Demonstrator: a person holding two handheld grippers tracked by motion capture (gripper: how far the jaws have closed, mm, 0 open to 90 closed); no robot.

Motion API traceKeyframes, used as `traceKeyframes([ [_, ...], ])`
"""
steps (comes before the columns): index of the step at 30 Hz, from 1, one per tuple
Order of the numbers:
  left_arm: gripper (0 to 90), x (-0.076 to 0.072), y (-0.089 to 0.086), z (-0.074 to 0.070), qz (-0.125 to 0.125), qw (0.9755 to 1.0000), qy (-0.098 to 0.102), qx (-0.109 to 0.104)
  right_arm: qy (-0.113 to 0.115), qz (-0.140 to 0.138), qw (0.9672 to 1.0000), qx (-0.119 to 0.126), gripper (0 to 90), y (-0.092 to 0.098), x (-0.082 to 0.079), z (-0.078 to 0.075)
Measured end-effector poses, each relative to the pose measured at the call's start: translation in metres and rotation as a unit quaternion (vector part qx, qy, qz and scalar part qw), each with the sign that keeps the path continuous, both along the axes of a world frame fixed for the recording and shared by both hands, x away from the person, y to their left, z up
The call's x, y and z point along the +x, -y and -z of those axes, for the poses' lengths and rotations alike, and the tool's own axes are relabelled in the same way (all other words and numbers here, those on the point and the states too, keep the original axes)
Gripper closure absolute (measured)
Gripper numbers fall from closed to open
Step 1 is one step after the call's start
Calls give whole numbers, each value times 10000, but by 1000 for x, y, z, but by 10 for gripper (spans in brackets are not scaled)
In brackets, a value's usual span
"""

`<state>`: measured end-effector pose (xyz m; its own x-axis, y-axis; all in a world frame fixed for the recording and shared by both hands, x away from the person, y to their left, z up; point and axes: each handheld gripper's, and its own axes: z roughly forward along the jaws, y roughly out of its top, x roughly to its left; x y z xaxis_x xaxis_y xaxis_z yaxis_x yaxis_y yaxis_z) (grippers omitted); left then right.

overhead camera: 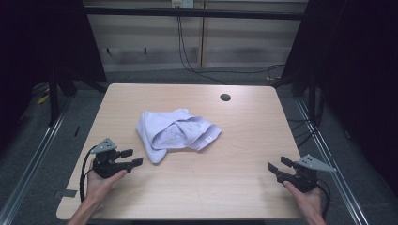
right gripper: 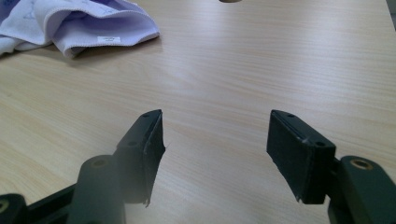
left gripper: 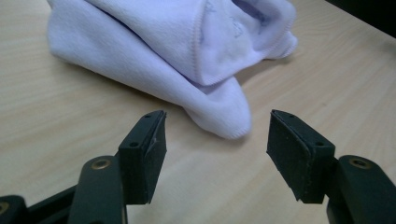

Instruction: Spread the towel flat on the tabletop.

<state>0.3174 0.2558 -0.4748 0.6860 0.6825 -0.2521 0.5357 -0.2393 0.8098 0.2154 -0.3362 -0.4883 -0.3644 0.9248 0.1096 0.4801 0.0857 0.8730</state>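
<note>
A crumpled pale lilac cloth (overhead camera: 174, 132) lies in the middle of the wooden table (overhead camera: 225, 183). My left gripper (overhead camera: 132, 157) rests near the table's front left, open, its jaws pointing at the cloth's near corner and a short way off it. In the left gripper view the cloth (left gripper: 177, 51) lies just beyond the left gripper (left gripper: 217, 154), nothing between the jaws. My right gripper (overhead camera: 278, 164) sits at the front right, open and empty, well away from the cloth. In the right gripper view the cloth (right gripper: 79, 23) with its white label is far off at the upper left of the right gripper (right gripper: 217, 154).
A round cable hole (overhead camera: 225, 97) is in the table near its back edge. Black cables hang down the wall behind. Dark frame posts stand on both sides of the table, with metal rails along the floor.
</note>
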Motion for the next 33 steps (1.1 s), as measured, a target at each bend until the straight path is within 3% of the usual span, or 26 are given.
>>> traceKeyframes([
  [5, 376, 17, 2, 0, 87, 10000, 22, 17, -58, -142, 9998, 124, 347, 1, -4, -5],
  [7, 371, 27, 5, -1, 47, 9999, 93, 46, -132, -270, 9994, 189, 386, 0, -3, -6],
  [10, 377, 44, 11, -7, -22, 9999, 95, -54, -214, -383, 9988, 206, 392, -1, 0, -6],
  [13, 380, 57, 18, -13, 60, 9991, 61, -408, -329, -509, 9979, 213, 392, -4, 3, -5],
  [14, 379, 61, 22, -14, 77, 9991, 52, -421, -373, -560, 9975, 206, 391, -6, 3, -4],
  [16, 375, 68, 30, -10, 25, 9995, 111, -296, -422, -599, 9971, 207, 387, -8, 3, -3],
  [18, 363, 74, 36, -1, 40, 9996, -49, -284, -434, -607, 9969, 259, 387, -7, 4, -4],
  [19, 362, 75, 41, 4, 114, 9998, -96, -103, -444, -615, 9967, 288, 388, -6, 5, -4],
  [20, 396, 75, 45, 9, 288, 9994, -121, 129, -433, -623, 9967, 273, 387, -7, 5, -5],
  [21, 487, 74, 49, 13, 380, 9986, -101, 345, -444, -642, 9966, 268, 387, -7, 4, -5],
  [22, 502, 73, 52, 17, 440, 9975, -132, 544, -460, -685, 9962, 267, 387, -7, 4, -5],
  [24, 720, 71, 57, 25, 610, 9948, -170, 799, -502, -724, 9958, 257, 386, -9, 5, -4],
  [28, 819, 65, 59, 27, 658, 9943, -203, 810, -546, -751, 9954, 256, 390, -11, 4, -4],
  [33, 834, 52, 63, 29, 778, 9943, -231, 691, -559, -761, 9952, 240, 393, -16, -1, -6],
])
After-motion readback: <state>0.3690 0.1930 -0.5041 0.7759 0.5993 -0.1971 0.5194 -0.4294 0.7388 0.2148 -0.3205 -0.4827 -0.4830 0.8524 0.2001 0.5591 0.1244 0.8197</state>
